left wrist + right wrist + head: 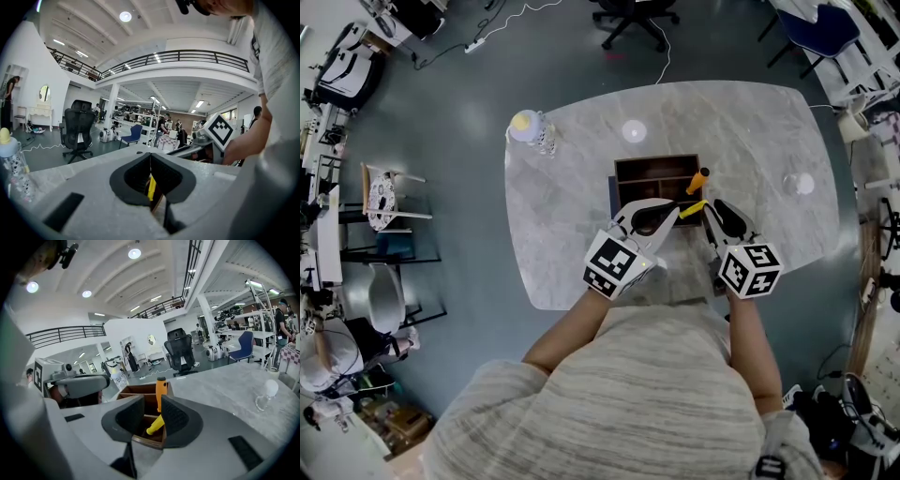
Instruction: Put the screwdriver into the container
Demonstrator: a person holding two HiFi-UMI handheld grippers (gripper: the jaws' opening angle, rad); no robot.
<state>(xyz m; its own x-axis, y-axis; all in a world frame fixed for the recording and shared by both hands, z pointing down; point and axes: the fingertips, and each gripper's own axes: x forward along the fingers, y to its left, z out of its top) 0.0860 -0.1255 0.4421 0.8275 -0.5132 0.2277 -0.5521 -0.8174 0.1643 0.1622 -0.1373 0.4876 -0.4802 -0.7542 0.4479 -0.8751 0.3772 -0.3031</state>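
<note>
Placement is judged under way. Head view: the yellow screwdriver (pixel 692 208) is held over the near right corner of the container (pixel 628 173), mid-table; it should be lowered fully into a compartment before release.

Left gripper view: the left gripper (pixel 151 180) fingers are clenched on the yellow shaft.

Right gripper view: the right gripper (pixel 152 420) fingers are held apart, and the screwdriver is seen in the gap, unpressed.
</note>
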